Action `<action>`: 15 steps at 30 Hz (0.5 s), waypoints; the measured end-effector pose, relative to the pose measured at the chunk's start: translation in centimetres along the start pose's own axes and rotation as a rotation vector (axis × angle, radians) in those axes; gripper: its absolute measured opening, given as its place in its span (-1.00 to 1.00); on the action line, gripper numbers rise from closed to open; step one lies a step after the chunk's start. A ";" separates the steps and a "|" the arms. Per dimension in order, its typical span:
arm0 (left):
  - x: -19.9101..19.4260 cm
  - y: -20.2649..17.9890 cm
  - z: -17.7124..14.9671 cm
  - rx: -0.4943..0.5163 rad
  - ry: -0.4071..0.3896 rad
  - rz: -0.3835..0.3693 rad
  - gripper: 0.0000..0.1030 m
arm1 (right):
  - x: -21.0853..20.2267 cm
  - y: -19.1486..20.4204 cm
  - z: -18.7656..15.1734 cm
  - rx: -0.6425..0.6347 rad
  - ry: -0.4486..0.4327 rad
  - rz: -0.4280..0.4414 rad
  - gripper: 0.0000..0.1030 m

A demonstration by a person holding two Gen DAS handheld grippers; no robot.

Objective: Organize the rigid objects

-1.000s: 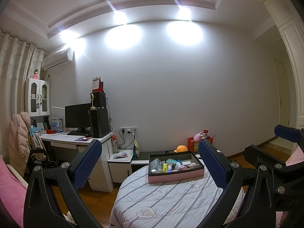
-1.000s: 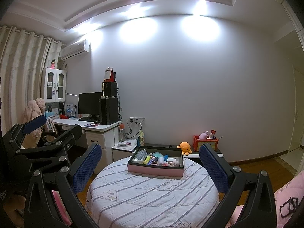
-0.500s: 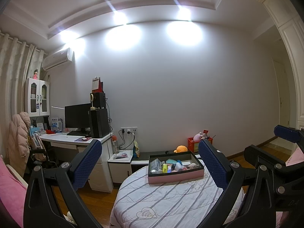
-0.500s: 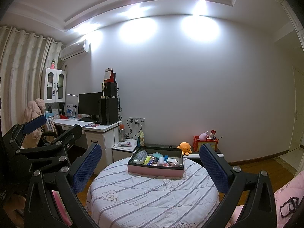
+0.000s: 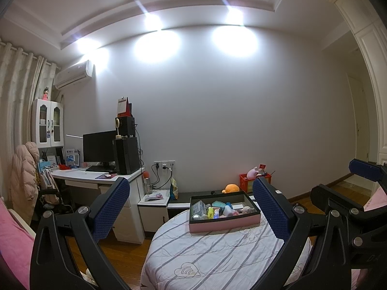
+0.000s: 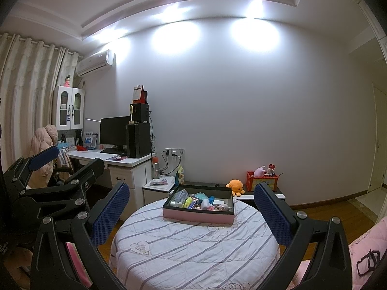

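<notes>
A shallow pink-sided tray with a black inner rim (image 6: 198, 213) sits toward the far edge of the round surface covered in a white, grey-striped quilted cloth (image 6: 193, 249), filled with a jumble of small rigid objects (image 6: 198, 203). The near half of the cloth lies bare. The left gripper (image 5: 191, 207) and the right gripper (image 6: 192, 207) hang short of the near edge, both with jaws wide apart, holding nothing. A white desk (image 6: 125, 160) stands to the left.
</notes>
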State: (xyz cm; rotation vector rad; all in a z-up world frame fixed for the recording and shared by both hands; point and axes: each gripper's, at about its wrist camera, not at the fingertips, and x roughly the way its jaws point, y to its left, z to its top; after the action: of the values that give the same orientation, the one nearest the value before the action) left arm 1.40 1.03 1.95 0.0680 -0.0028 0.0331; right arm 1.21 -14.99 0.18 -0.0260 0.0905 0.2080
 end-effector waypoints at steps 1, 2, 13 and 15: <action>0.0 0.0 0.0 0.000 0.000 -0.001 0.99 | 0.0 0.0 0.0 0.000 0.000 0.001 1.00; 0.0 0.0 0.0 0.000 -0.001 0.000 0.99 | 0.0 0.0 0.0 0.001 0.000 0.002 1.00; 0.1 0.1 -0.1 0.000 0.001 0.002 0.99 | -0.1 0.2 -0.1 0.002 0.004 0.002 1.00; 0.1 0.1 -0.1 0.000 0.001 0.002 0.99 | -0.2 0.2 -0.2 0.002 0.003 0.002 1.00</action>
State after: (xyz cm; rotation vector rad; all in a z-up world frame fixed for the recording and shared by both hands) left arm 1.49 1.13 1.85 0.0675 -0.0023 0.0351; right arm 0.95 -14.84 0.02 -0.0247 0.0938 0.2095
